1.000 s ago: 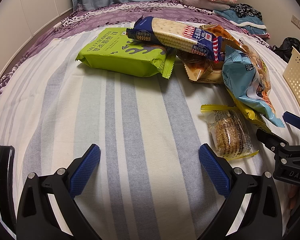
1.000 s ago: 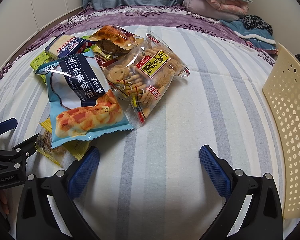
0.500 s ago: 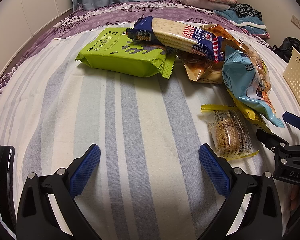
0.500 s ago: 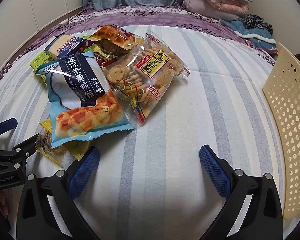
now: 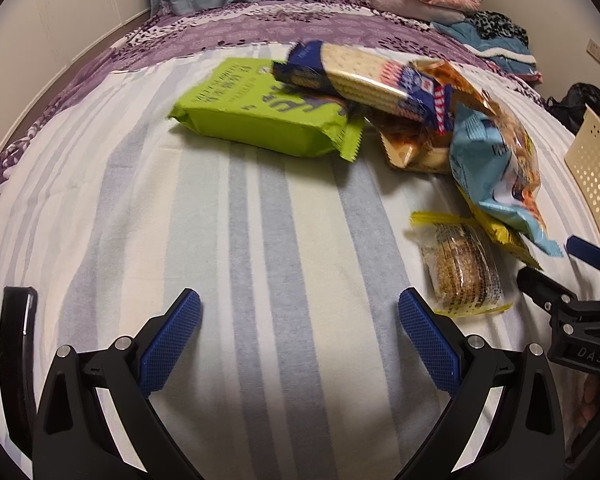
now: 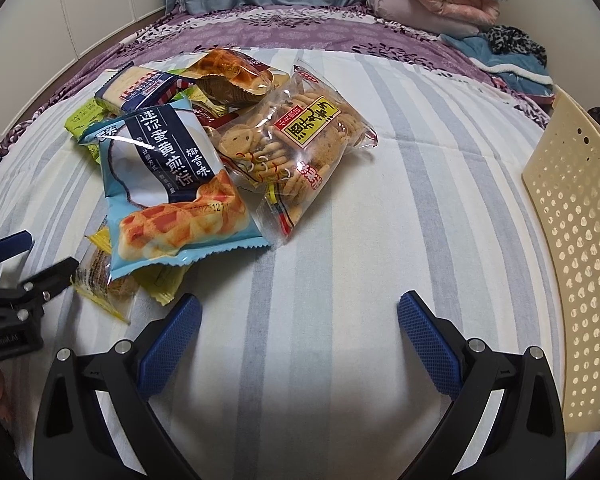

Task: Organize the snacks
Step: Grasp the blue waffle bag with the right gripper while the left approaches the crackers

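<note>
Both hand-held grippers, left point(image 5: 299, 334) and right point(image 6: 299, 334), hover spread and empty; snack pile point(image 6: 204, 152) loose at 11 o'clock, basket point(image 6: 576, 264) at 3, probably its destination.

A striped bed sheet point(image 6: 340, 240) carries a heap of snack packs point(image 6: 204, 148), a green pack point(image 5: 260, 120) and a cream perforated basket point(image 6: 576, 240)

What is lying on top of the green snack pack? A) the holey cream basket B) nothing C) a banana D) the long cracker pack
D: in the left wrist view, one end of the long cracker pack rests on the far corner of the green snack pack, while the cream basket stands apart at the right.
</note>
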The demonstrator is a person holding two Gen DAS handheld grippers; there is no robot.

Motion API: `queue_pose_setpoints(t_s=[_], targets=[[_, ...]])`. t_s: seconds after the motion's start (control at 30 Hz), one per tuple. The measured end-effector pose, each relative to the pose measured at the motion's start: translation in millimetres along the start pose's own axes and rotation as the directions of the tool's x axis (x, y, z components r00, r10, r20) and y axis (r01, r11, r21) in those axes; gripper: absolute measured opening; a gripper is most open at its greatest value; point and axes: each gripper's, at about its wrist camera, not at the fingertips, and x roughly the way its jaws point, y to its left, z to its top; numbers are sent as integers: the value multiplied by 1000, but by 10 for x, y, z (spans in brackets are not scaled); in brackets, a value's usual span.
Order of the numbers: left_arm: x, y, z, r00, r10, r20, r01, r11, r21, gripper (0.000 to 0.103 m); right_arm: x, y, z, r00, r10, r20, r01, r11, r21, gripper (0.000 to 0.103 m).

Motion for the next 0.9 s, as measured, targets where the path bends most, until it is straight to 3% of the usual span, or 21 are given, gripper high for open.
queue_pose_setpoints(t_s=[0.2, 0.53, 0.9], targets=[[-193, 112, 112, 999, 16, 50, -15, 1000, -23, 100, -223, -43, 20, 998, 4, 56, -4, 1000, -7, 98], [-272, 186, 343, 997, -3, 72, 6, 999, -51, 100, -489, -217, 188, 983, 95, 160, -102, 994, 35, 98], [-135, 282, 468, 999, 3, 54, 1, 997, -73, 100, -299, 137, 455, 959, 242, 150, -236, 970, -59, 98]])
